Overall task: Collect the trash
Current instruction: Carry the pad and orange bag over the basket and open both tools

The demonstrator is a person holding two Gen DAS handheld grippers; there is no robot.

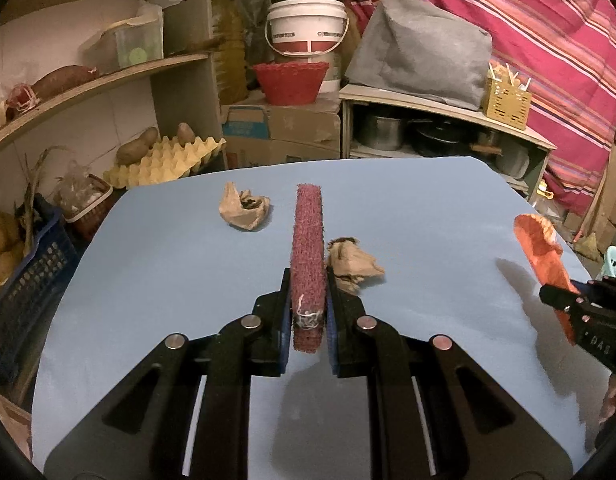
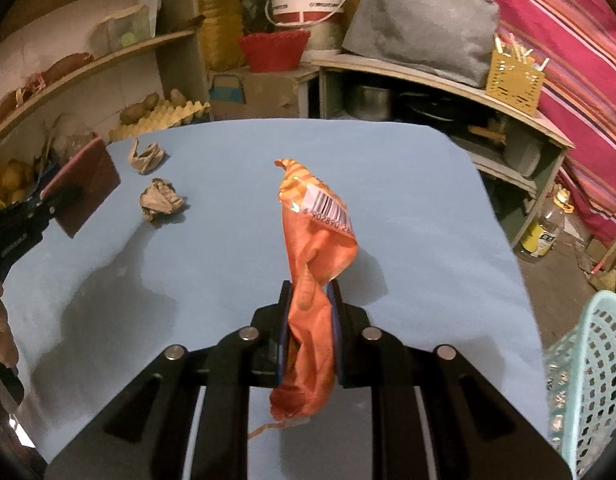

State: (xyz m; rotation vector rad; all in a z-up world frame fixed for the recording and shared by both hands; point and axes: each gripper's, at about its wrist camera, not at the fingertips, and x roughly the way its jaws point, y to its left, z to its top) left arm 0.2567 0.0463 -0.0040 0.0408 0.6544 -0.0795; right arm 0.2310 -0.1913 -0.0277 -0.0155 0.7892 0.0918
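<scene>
Clamping a maroon scouring pad edge-on, the left gripper had its jaws closed on the pad's near end, so its own camera showed only the thin fibrous edge; the broad face appeared solely in the right wrist view, partly cut off by the gripper holding it. The pad was held above the blue tabletop, its shadow falling below.

The right gripper had its jaws pressed together on an orange snack wrapper, lifted clear of the tabletop. The wrapper's middle was hidden between the jaws; its upper part stood up with a barcode partly readable, the last digits lost in a fold, and its lower end hung down with a torn strip trailing. In the left wrist view only a slice of the wrapper and the gripper showed at the right edge.

Two crumpled brown paper balls lay on the tabletop, apart from each other: the farther paper ball sat left of the pad, while the nearer paper ball was partly covered by the left gripper's right finger. Both appeared in the right wrist view.

A pale green perforated basket was cropped at the lower right edge, beside the tabletop; its contents could not be made out.
</scene>
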